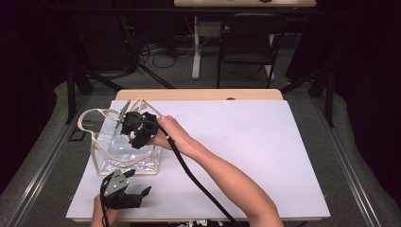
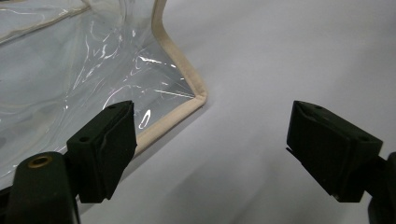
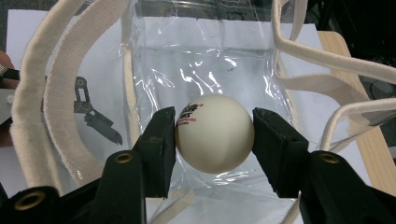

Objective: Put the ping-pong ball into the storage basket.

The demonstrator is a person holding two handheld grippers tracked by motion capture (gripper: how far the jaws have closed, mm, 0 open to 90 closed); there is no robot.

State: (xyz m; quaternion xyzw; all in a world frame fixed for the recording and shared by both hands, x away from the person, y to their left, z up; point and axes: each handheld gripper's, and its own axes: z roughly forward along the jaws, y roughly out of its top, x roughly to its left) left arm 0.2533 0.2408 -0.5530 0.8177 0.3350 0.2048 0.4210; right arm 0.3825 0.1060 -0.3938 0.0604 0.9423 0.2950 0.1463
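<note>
My right gripper (image 3: 215, 135) clamps a white ball (image 3: 215, 133) between its pads, poised over the mouth of a clear plastic bag (image 1: 125, 156) with cream straps (image 3: 49, 93), at the left of the white table (image 1: 246, 142). My left gripper (image 1: 124, 193) rests nearby, jaws spread wide and holding nothing, just beside the bag's near corner.

— What is the ball (image 3: 215, 134) like?
— White and round, with small red and black print near its top; it sits clamped between the two black pads of the right gripper (image 3: 215, 140), above the open mouth of the bag (image 3: 201, 60).
— And the bag?
— Clear crinkled plastic, edged in beige webbing, with long beige straps splayed outward; it stands at the left of the white worktop (image 1: 236, 142), mouth upward.
</note>
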